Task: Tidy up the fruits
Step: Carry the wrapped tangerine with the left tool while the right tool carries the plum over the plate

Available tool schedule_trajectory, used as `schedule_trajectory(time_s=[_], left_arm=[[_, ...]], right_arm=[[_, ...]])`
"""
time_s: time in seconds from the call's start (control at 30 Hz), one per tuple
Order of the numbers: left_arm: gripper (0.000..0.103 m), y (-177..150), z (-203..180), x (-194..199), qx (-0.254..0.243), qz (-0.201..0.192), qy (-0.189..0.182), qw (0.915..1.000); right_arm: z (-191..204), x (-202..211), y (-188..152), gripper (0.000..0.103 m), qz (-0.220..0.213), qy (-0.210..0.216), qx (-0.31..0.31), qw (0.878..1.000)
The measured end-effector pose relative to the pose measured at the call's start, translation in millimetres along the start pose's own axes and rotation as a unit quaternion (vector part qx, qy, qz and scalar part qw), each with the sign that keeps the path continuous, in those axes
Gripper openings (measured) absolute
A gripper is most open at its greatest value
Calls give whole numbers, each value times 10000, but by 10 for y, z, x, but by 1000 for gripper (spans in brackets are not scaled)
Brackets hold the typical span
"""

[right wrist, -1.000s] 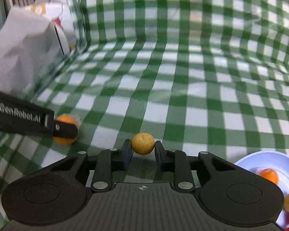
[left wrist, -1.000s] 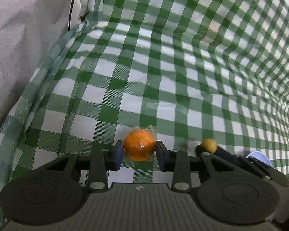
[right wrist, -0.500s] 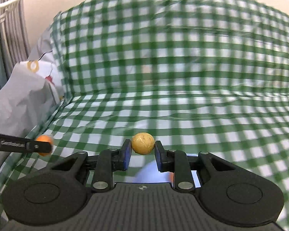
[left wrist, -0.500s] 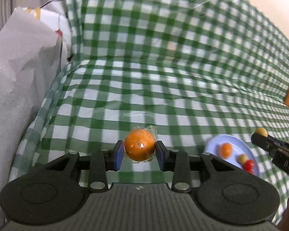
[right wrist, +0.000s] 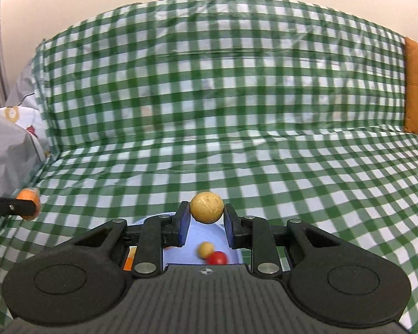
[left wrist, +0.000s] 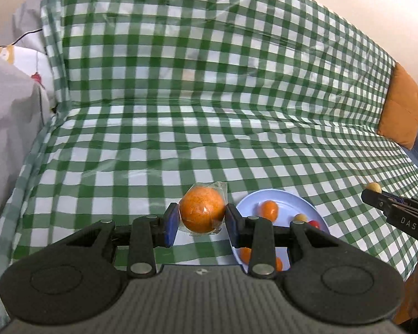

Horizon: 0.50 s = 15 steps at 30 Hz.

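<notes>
Wrapped orange (left wrist: 202,213) pinched in left fingers (left wrist: 171,224), round, no long axis, yellow fruit (right wrist: 206,207) clamped in right fingers (right wrist: 183,226)

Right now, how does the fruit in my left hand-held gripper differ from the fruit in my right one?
The orange in the left hand-held gripper is bigger than the yellow fruit in the right hand-held gripper.
The orange is deep orange; the yellow fruit is pale tan-yellow.
The orange sits in clear plastic wrap; the yellow fruit is bare.
Both are round and clamped between blue pads, off the cloth.
</notes>
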<state>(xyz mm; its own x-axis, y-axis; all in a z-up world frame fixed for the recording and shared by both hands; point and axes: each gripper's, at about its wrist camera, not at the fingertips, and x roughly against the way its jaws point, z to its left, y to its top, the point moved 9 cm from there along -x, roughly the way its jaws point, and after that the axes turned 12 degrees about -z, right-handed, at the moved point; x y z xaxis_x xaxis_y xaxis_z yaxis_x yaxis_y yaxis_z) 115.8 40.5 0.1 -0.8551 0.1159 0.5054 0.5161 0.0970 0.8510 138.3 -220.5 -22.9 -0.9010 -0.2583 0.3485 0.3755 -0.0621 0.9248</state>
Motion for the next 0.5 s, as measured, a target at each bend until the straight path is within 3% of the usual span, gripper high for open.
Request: schedule_trajectory(time_s=[0.5], left_arm=[[40,-118,-534,-340,-546,64,-316,9980]], right_arm=[[-119,-171,-61,27,92,2,67,9999]])
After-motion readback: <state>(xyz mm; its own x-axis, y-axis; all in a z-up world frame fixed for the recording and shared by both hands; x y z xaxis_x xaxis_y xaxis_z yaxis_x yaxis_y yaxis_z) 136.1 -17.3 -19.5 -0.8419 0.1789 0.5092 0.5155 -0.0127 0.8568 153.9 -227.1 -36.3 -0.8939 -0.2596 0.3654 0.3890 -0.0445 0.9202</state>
